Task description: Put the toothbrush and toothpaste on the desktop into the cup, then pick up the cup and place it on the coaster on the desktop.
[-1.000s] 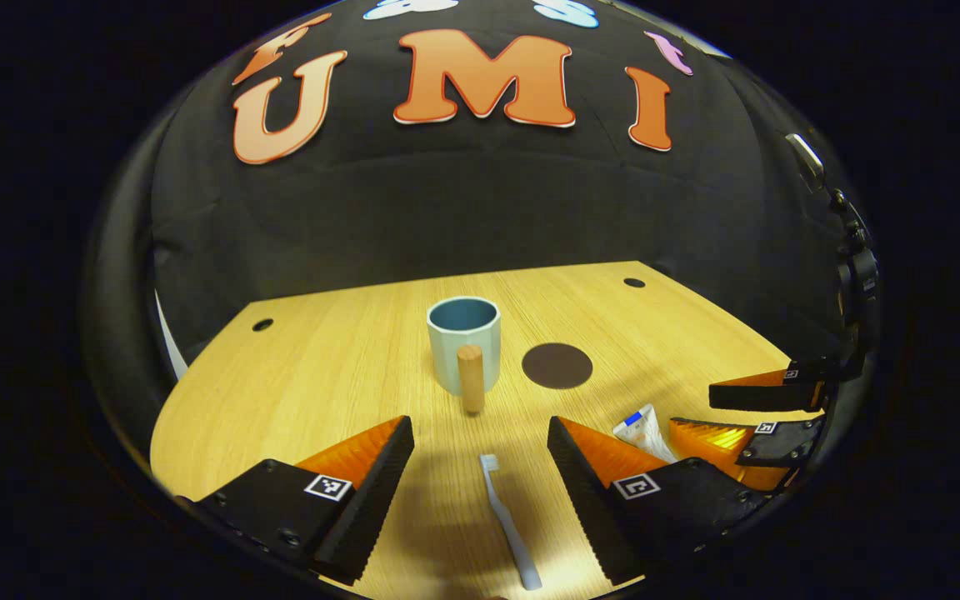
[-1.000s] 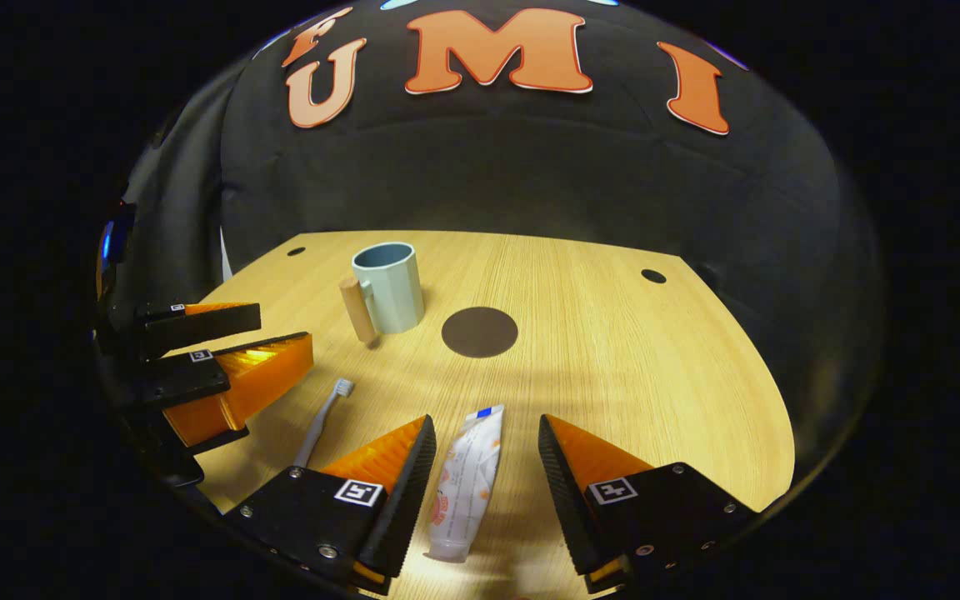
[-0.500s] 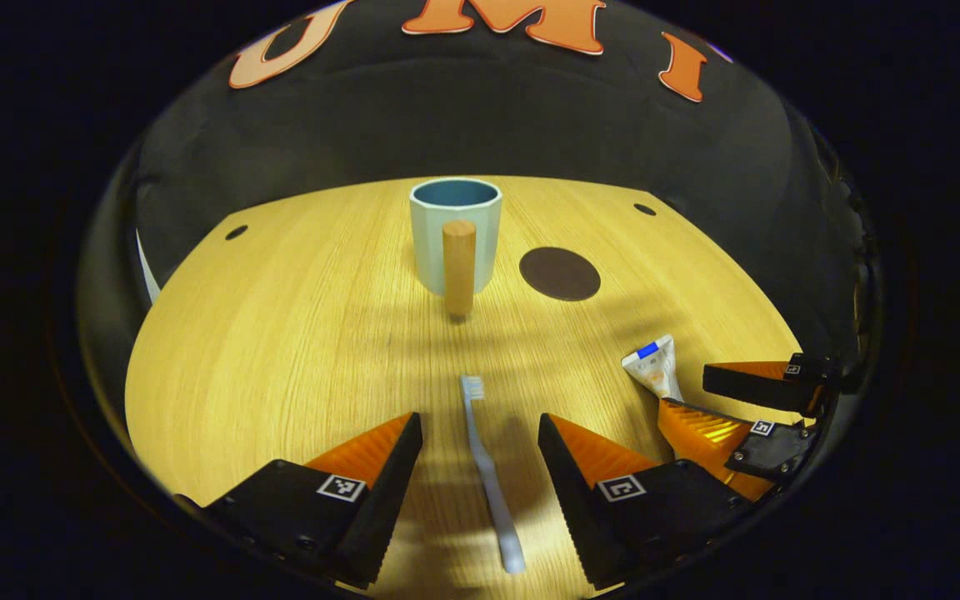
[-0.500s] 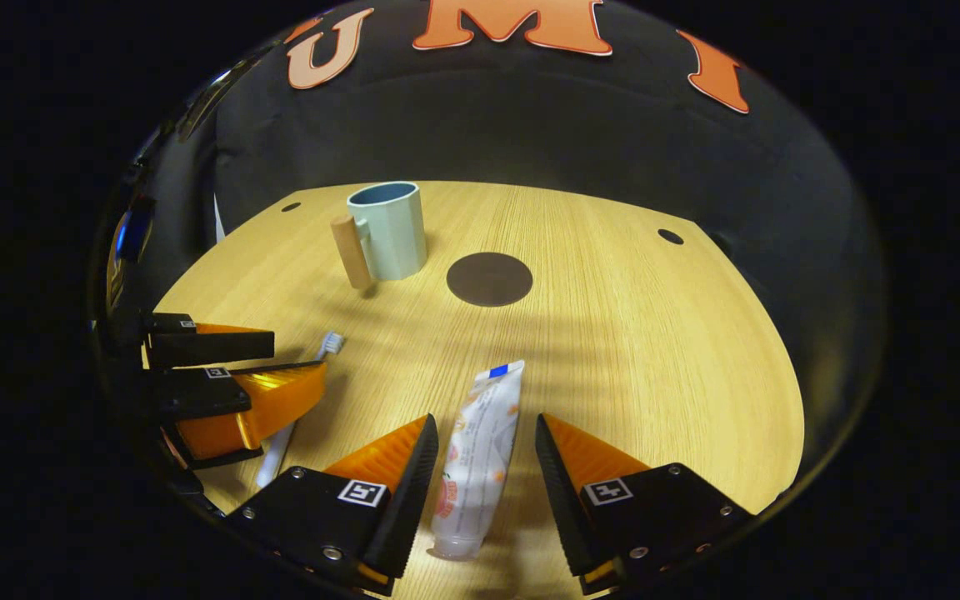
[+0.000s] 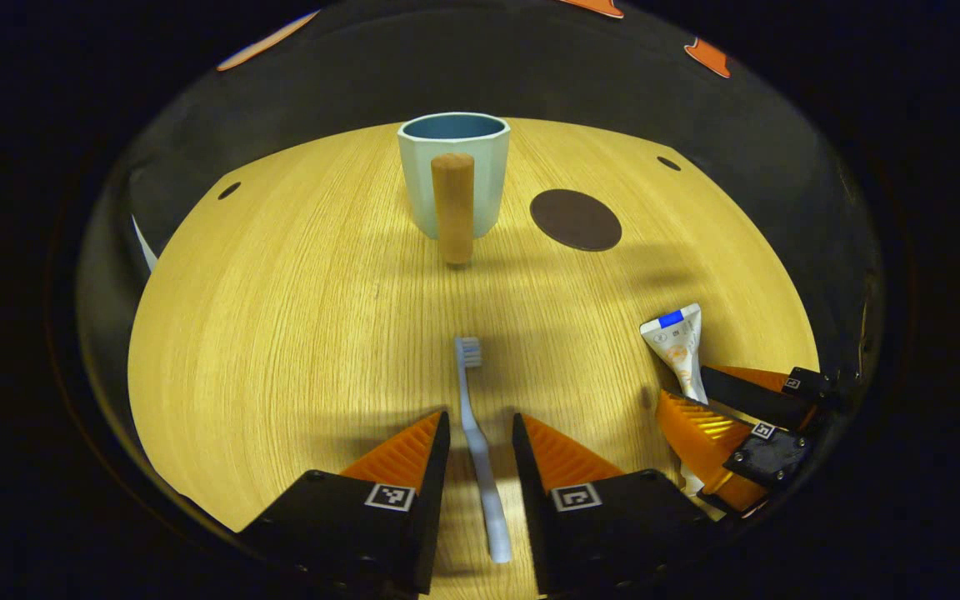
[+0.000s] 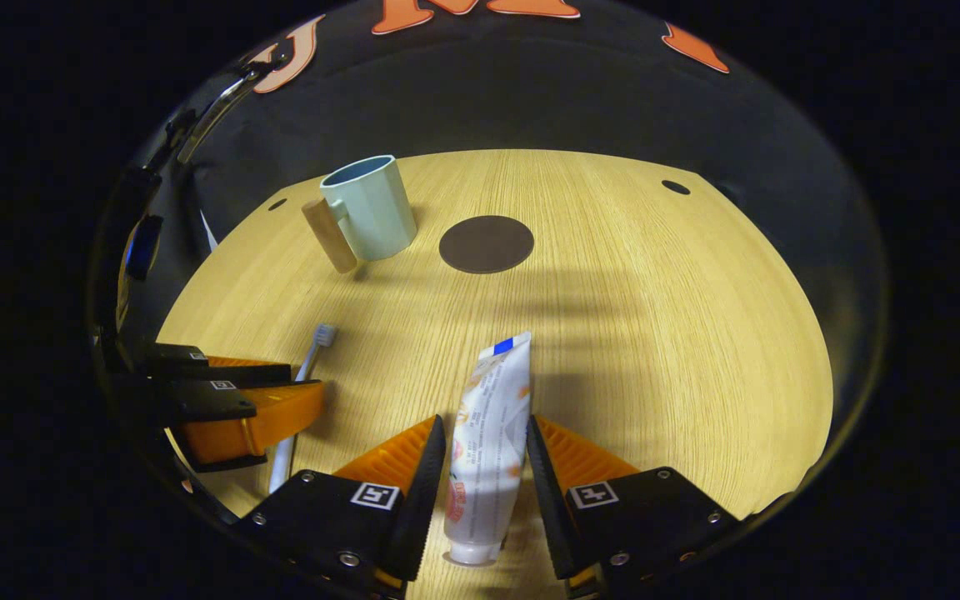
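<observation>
Straddling the toothbrush (image 5: 477,433), your left hand-held gripper (image 5: 480,454) had its jaws narrowed beside the handle, though contact was unclear; the brush lay flat on the bench (image 5: 280,317), long axis pointing straight ahead toward the cup (image 5: 452,171). Your right hand-held gripper (image 6: 484,467) likewise bracketed the toothpaste (image 6: 488,442), lying lengthwise between its jaws, apparently pinched.

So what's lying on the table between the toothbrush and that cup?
Nothing: in the left gripper view, only bare wooden table separates the toothbrush bristles from the cup and its wooden handle.
</observation>
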The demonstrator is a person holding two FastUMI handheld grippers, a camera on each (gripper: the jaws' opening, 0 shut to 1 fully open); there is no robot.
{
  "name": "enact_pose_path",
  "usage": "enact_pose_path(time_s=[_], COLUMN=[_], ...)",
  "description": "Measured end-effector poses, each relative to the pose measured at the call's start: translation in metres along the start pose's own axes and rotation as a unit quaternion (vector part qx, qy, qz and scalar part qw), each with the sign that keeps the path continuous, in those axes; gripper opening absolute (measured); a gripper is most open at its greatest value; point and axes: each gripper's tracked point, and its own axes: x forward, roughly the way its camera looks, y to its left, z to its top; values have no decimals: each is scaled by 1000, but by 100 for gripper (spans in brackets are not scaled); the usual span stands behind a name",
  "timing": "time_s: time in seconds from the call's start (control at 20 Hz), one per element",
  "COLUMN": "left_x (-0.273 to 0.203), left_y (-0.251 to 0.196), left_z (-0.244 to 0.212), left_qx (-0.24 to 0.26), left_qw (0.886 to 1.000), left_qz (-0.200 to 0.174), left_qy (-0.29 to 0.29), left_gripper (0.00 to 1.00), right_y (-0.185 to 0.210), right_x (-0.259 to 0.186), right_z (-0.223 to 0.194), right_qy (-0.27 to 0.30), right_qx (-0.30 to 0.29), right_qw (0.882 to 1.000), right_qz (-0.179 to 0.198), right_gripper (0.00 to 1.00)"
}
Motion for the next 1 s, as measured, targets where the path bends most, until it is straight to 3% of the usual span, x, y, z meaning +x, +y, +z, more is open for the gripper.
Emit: enact_pose_path(time_s=[0.05, 0.15, 0.3, 0.4, 0.55, 1.0], left_x=[-2, -3, -4, -6, -8, -4], left_y=[0, 5, 11, 12, 13, 1], left_z=[-1, 1, -1, -2, -5, 18], left_qx=[-4, -11, -36, -40, -36, -23], left_qw=[1000, 1000, 998, 998, 999, 999], left_qz=[3, 14, 25, 22, 10, -30], left_qy=[11, 22, 36, 36, 30, -14], left_gripper=[42, 41, 20, 16, 14, 5], right_y=[-1, 1, 2, -7, -7, -7], right_x=[0, -1, -6, -8, -7, -12], right_z=[2, 0, 6, 7, 8, 10], right_qy=[2, 6, -3, -2, -3, -13], right_qx=[7, 20, 48, 81, 101, 66], right_qw=[1000, 999, 997, 995, 992, 993], right_qz=[7, 27, 61, 64, 79, 96], right_gripper=[52, 49, 43, 16, 10, 4])
